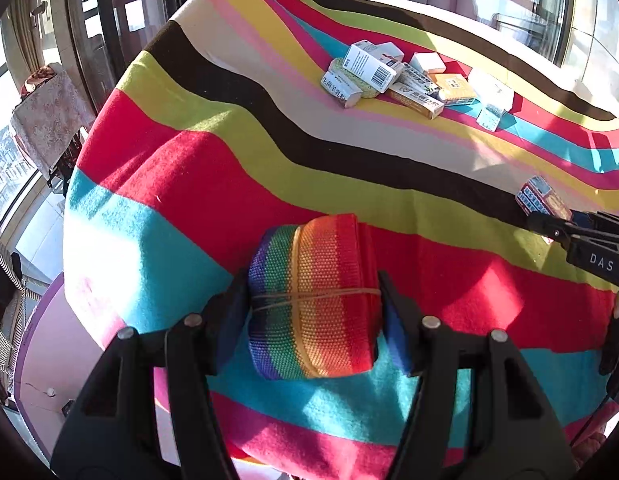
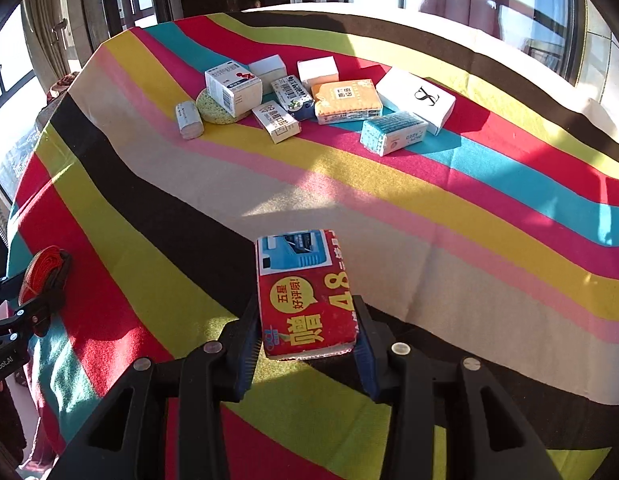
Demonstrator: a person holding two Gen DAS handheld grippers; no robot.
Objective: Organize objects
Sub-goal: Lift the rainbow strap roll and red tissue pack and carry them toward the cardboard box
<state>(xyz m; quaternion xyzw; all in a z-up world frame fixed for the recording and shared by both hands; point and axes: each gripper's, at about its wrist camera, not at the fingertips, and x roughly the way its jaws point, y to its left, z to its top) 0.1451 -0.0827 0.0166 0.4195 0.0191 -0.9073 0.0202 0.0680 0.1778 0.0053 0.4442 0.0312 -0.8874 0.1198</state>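
My left gripper (image 1: pixel 313 312) is shut on a rainbow woven strap roll (image 1: pixel 313 300) bound with rubber bands, just above the striped cloth near its front edge. My right gripper (image 2: pixel 305 332) is shut on a red and blue packet (image 2: pixel 305 292) with yellow print, held over the black stripe. In the left wrist view the right gripper (image 1: pixel 565 228) and its packet (image 1: pixel 541 196) show at the right edge. In the right wrist view the left gripper (image 2: pixel 33 292) with the roll (image 2: pixel 41 272) shows at the far left.
A cluster of several small boxes (image 2: pixel 301 96) lies at the far side of the striped tablecloth (image 2: pixel 349 208), with a round yellow-green sponge (image 2: pixel 215 110), a white box (image 2: pixel 415 100) and a teal packet (image 2: pixel 391 132). Windows surround the table.
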